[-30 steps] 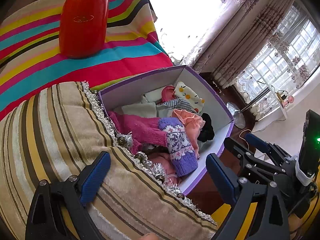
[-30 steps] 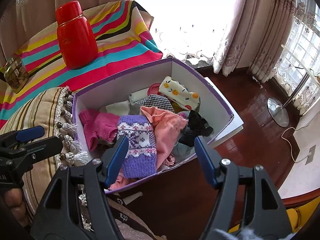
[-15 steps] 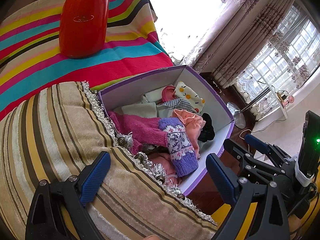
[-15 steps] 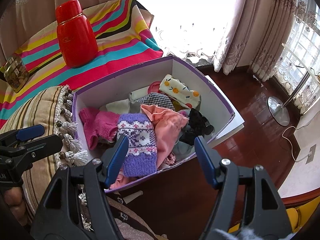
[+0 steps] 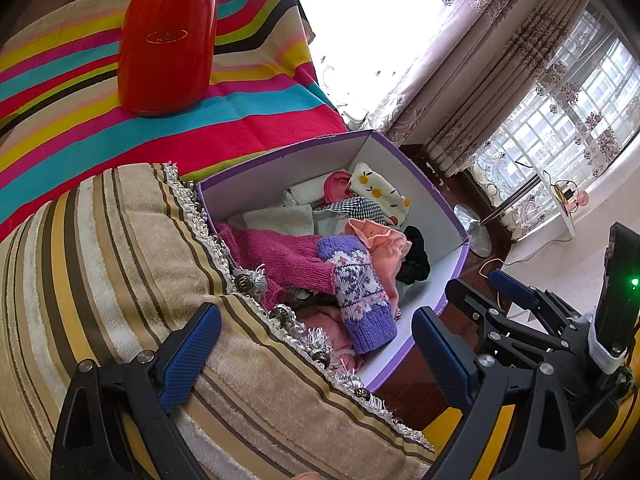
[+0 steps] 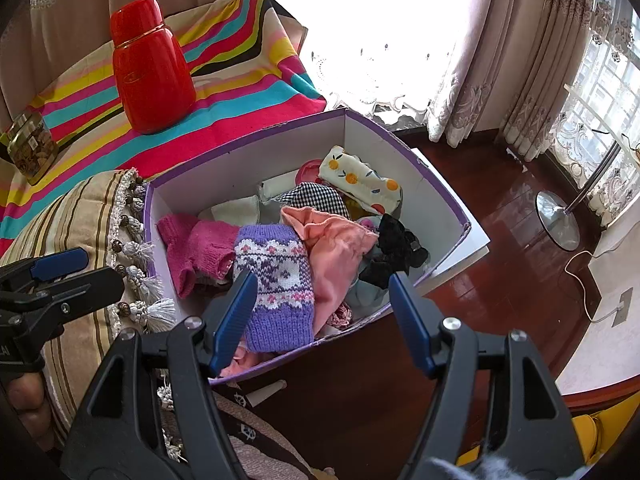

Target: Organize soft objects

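Observation:
A purple-edged white box (image 6: 434, 200) (image 5: 416, 184) holds several soft items: a purple patterned knit piece (image 6: 278, 272) (image 5: 360, 292), a pink knit piece (image 6: 196, 246) (image 5: 280, 256), a peach cloth (image 6: 336, 246), a black scrunchie (image 6: 396, 244), a checked cloth (image 6: 316, 196) and a white fruit-print pouch (image 6: 362, 182). My right gripper (image 6: 324, 320) is open and empty, just above the box's near edge. My left gripper (image 5: 316, 352) is open and empty, over the striped cushion (image 5: 100, 264) beside the box.
A red flask (image 6: 150, 70) (image 5: 168, 36) stands on a rainbow-striped cloth (image 6: 248, 76) behind the box. A small tin (image 6: 30, 146) sits at the far left. Dark wood floor (image 6: 500, 240), a lamp base (image 6: 558, 220) and curtains lie to the right.
The right gripper has edged slightly closer to the box. The left gripper has barely moved.

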Demonstrator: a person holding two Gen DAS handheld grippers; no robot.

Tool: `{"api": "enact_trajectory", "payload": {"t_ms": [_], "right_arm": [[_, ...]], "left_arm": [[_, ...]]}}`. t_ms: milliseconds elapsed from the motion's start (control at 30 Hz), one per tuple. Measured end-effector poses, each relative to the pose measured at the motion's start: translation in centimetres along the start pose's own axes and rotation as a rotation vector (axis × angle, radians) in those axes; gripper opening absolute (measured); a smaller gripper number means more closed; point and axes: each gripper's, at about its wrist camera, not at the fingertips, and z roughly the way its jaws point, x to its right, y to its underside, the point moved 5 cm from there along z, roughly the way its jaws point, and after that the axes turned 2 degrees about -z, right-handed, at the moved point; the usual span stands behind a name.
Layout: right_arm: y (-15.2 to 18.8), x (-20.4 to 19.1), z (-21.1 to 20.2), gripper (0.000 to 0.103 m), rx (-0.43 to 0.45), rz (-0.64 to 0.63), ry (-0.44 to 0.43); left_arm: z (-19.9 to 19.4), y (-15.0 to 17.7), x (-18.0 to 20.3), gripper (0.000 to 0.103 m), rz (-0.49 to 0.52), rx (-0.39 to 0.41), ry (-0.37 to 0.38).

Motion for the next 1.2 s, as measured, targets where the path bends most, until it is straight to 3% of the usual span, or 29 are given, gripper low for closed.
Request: {"api": "enact_trajectory", "payload": {"t_ms": [1200], "right_arm": [[0.36,0.09,0.29,0.071,-0.008,0.012,0.0]], "left_arm": [[0.01,0.03,0.09,0.097,0.003,0.004,-0.003]]}}
